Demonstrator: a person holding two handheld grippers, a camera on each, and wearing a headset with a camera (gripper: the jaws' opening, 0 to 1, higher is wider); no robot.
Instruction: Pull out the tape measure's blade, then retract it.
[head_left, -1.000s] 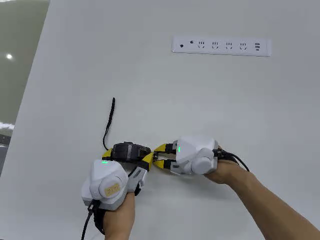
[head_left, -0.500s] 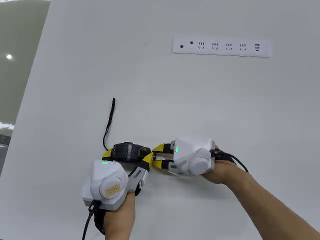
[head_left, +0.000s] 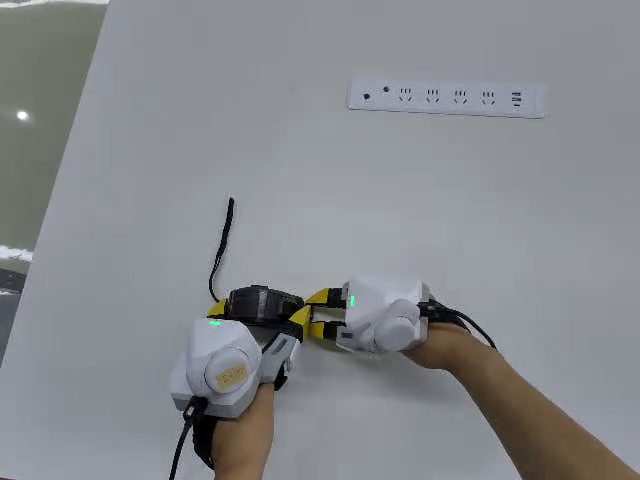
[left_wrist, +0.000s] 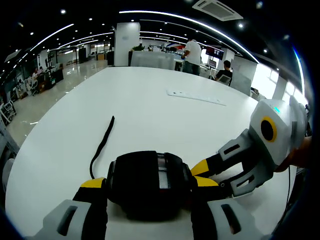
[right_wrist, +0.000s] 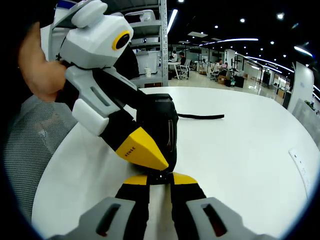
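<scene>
Well inside table (head_left: 420, 210) edge: tape measure (head_left: 260, 301)

Both hands sit at the near edge, close together. The left hand (head_left: 243, 432) comes up from the near side with the left gripper (head_left: 255, 312) pointing away, jaws spread wide and clamped on either side of the tape measure (head_left: 262, 298). The right hand (head_left: 440, 345) reaches in from the right on a bare forearm (head_left: 545, 425). The right gripper (head_left: 318, 314) lies sideways pointing left, jaws pulled nearly together on a small dark bit at the tape measure's right end. The two grippers' yellow tips are just beside each other.
</scene>
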